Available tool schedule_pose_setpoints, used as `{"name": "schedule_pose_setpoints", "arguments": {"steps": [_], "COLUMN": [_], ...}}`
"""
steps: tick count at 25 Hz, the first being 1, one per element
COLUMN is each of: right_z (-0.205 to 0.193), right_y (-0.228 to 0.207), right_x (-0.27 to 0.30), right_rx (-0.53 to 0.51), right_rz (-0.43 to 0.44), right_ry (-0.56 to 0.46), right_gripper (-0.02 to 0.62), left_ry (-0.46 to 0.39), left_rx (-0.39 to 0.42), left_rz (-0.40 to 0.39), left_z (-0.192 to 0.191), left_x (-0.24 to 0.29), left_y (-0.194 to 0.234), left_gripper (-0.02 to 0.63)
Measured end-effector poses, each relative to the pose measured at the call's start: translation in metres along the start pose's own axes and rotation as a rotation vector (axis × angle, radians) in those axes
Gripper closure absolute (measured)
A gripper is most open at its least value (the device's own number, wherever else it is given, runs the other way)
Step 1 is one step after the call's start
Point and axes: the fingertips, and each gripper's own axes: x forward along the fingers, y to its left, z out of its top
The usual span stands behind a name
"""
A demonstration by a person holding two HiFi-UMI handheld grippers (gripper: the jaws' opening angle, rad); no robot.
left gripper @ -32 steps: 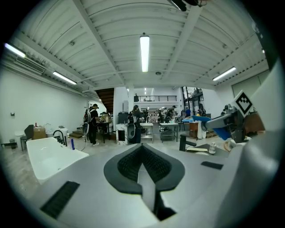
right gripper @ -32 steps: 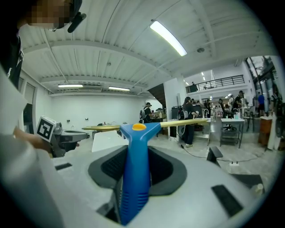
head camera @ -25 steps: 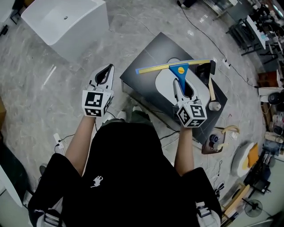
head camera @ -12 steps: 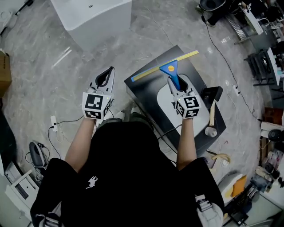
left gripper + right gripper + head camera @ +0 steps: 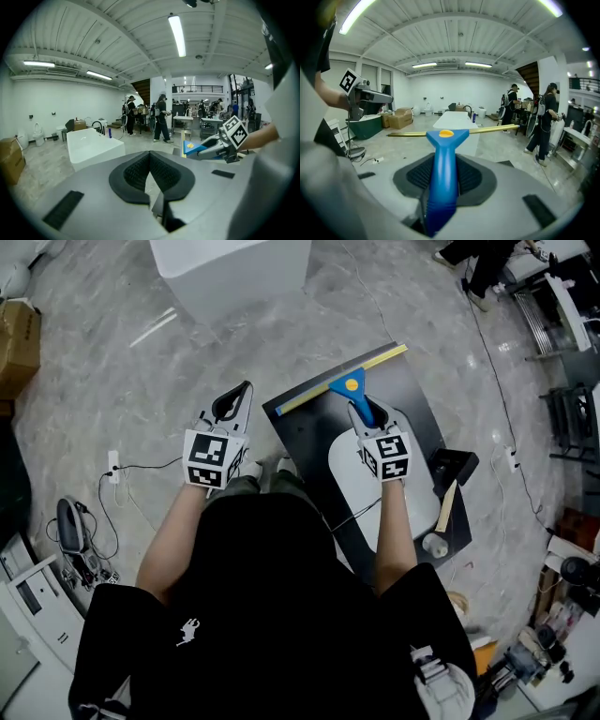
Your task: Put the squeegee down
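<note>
Blue plastic squeegee (image 5: 352, 387) with a long yellow blade strip: its handle is clamped between the jaws of the right gripper (image 5: 365, 420). In the right gripper view the handle (image 5: 443, 154) runs straight up the middle of the gripper (image 5: 443, 171). Both black ribbed pads press on its sides, so the jaws stand partly apart, held there by the handle's width. The blade crosses the view nearly level, beyond the jaw tips.

Position of squeegee, head view: over the far end of a dark grey rectangular slab (image 5: 424, 418). The blade lies along the slab's far edge, its left end near the far-left corner. Cannot tell whether the blade touches the slab or hangs just above it. A white oval panel (image 5: 349, 476) is set into the slab, under the right gripper and forearm.

Left gripper (image 5: 239, 397): well to the left of the slab, over pale grey marbled floor (image 5: 112, 399). In the left gripper view its jaws (image 5: 150, 161) meet at the tips, nothing between them.

Surroundings: a white rectangular bathtub (image 5: 234, 273) beyond both grippers, a brown cardboard box (image 5: 19, 338) at far left. Several people stand in the background of both gripper views.
</note>
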Motion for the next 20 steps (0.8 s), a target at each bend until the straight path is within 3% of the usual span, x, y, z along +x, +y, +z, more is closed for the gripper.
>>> {"name": "schedule_pose_setpoints", "arguments": {"steps": [9,20], "right_z": [-0.038,-0.072], "right_y": [-0.017,-0.024], "right_x": [0.026,0.061], "right_rx": [0.032,0.064], "right_rz": [0.022,0.039], "right_ry": [0.048,0.090], "right_gripper": [0.463,0.463], "left_ry": [0.084,0.185], "left_rx": [-0.003,-0.007], "left_rz": [-0.028,-0.017], "left_z": [-0.028,-0.063], "left_x": [0.038,0.057], "left_y": [-0.037,-0.049], "left_gripper": [0.603,0.603]}}
